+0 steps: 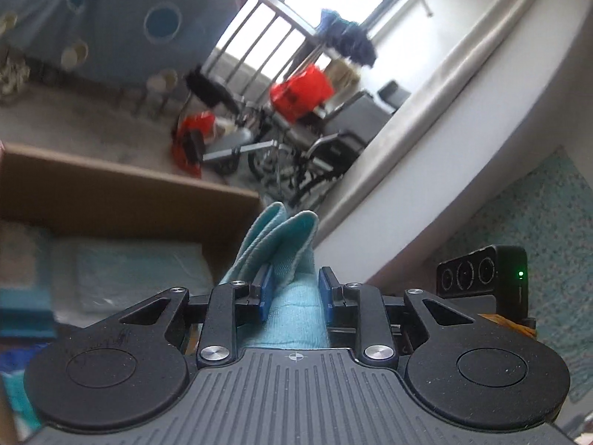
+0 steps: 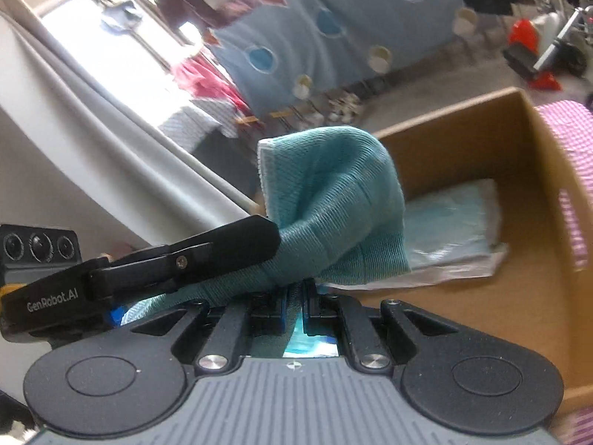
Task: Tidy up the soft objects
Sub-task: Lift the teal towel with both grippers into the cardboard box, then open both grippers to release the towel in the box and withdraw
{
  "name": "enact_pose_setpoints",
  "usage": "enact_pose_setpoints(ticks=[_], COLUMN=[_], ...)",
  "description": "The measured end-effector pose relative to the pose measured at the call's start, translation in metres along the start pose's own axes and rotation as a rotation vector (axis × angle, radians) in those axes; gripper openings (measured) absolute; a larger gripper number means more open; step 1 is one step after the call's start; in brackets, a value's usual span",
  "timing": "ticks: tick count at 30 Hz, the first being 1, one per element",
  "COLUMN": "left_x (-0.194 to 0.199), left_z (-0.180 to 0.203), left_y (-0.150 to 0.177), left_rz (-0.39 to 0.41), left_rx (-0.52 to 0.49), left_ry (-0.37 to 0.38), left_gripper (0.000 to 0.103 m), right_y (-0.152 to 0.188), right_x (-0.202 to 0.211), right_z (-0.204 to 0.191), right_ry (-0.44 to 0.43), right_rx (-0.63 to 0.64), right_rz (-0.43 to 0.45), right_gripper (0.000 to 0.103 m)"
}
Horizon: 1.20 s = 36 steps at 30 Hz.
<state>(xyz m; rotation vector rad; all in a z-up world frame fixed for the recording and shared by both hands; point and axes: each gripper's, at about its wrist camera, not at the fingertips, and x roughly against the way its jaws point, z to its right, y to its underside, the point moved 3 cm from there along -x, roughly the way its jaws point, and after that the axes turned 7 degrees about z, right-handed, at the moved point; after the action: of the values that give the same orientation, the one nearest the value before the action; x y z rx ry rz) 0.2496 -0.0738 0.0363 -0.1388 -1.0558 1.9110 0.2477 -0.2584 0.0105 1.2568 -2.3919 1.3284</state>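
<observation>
A teal knitted cloth (image 1: 281, 244) is held between both grippers above a cardboard box (image 1: 111, 189). My left gripper (image 1: 294, 289) has its blue pads on either side of the cloth, with a gap showing at the right pad. My right gripper (image 2: 294, 296) is shut on the same cloth (image 2: 333, 200), which bunches up in front of it. The left gripper's body (image 2: 148, 263) shows in the right wrist view, touching the cloth. The box (image 2: 526, 230) holds a pale blue packet in clear plastic (image 2: 448, 222).
The right gripper's camera block (image 1: 481, 274) shows at the right of the left wrist view. A pink checked cloth (image 2: 570, 170) lies beside the box. A blue dotted cover (image 2: 352, 26), a wheelchair (image 1: 296, 148) and red bags (image 1: 300, 92) stand beyond.
</observation>
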Motion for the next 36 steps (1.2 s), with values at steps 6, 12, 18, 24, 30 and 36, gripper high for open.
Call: enact_pose_setpoints(ticks=[6, 12, 18, 24, 30, 36], left_x=[-0.036, -0.039, -0.028, -0.001, 0.034, 0.077], left_z=[-0.018, -0.043, -0.073, -0.071, -0.054, -0.032], left_y=[0.009, 0.025, 0.038, 0.037, 0.026, 0.023], left_rz=[-0.052, -0.099, -0.187, -0.143, -0.057, 0.052], left_rx=[0.091, 0.157, 0.183, 0.118, 0.035, -0.065], left_ry=[-0.004, -0.076, -0.235, -0.261, -0.265, -0.275], left_gripper=[0.025, 0.025, 0.025, 0.039, 0.070, 0.098], right_y=[-0.010, -0.007, 0.006, 0.012, -0.012, -0.019], right_x=[-0.019, -0.045, -0.078, -0.089, -0.090, -0.118], right_z=[0.032, 0.037, 0.048, 0.058, 0.053, 0.050], right_ry=[0.116, 0.220, 0.282, 0.278, 0.313, 0.309], right_rx=[0.077, 0.216, 0.264, 0.181, 0.210, 0.140], right_rz=[-0.137, -0.310, -0.470, -0.514, -0.439, -0.458], right_gripper=[0.008, 0.009, 0.009, 0.010, 0.012, 0.021])
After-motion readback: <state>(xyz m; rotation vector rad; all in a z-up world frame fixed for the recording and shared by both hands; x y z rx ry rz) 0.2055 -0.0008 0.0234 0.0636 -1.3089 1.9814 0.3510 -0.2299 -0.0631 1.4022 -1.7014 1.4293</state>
